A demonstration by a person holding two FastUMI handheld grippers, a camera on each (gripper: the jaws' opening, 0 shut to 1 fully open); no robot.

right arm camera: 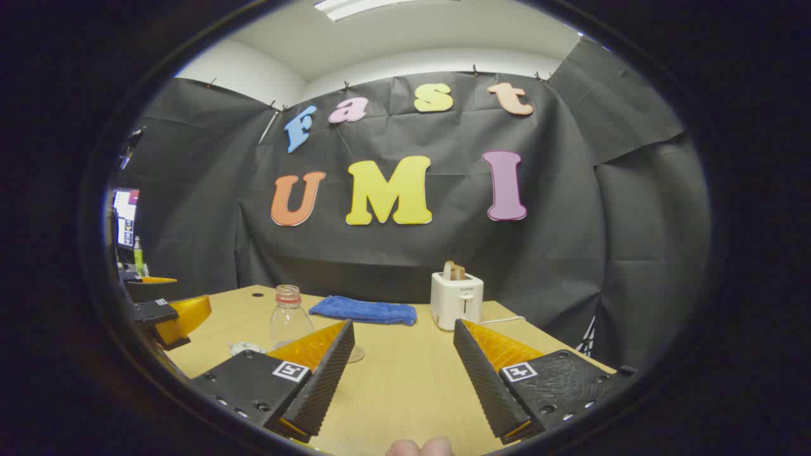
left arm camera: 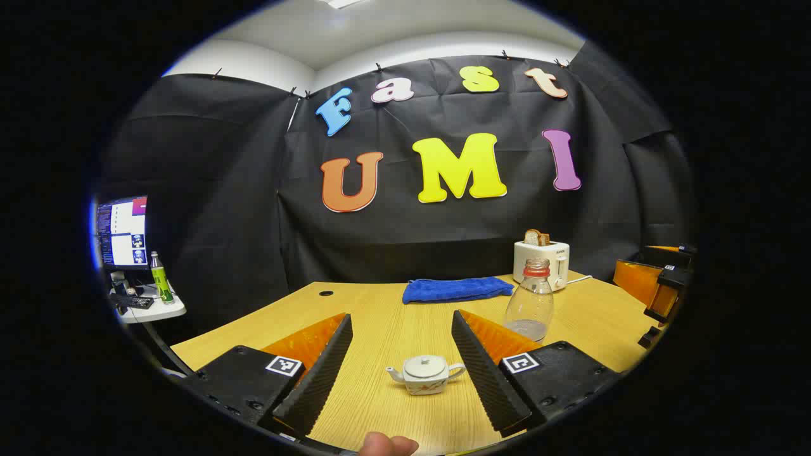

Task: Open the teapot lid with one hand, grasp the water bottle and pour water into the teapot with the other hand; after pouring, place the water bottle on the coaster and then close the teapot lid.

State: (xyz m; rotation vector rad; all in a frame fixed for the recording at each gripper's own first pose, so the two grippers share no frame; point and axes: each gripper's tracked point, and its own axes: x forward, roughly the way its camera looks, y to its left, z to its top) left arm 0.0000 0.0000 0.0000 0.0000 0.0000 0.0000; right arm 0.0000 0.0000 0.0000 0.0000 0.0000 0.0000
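A small white teapot [left arm camera: 424, 373] with its lid on stands on the wooden table [left arm camera: 393, 418], low between the fingers of my left gripper [left arm camera: 402, 316], which is open and apart from it. Behind the right finger stands a clear water bottle [left arm camera: 531, 304] with a red neck ring, upright, with a little liquid at the bottom. In the right gripper view the bottle [right arm camera: 288, 320] rises behind the left finger of my right gripper [right arm camera: 403, 324], open and holding nothing. A bit of the teapot [right arm camera: 244, 347] peeks out there. A pale round edge [right arm camera: 356, 354], perhaps the coaster, lies past that finger.
A folded blue towel [left arm camera: 456, 289] lies at the back of the table beside a white toaster [left arm camera: 542, 263] with bread in it. A side stand at far left carries a monitor [left arm camera: 122, 231] and a green bottle [left arm camera: 160, 278]. The right gripper [left arm camera: 662, 291] shows at the right edge.
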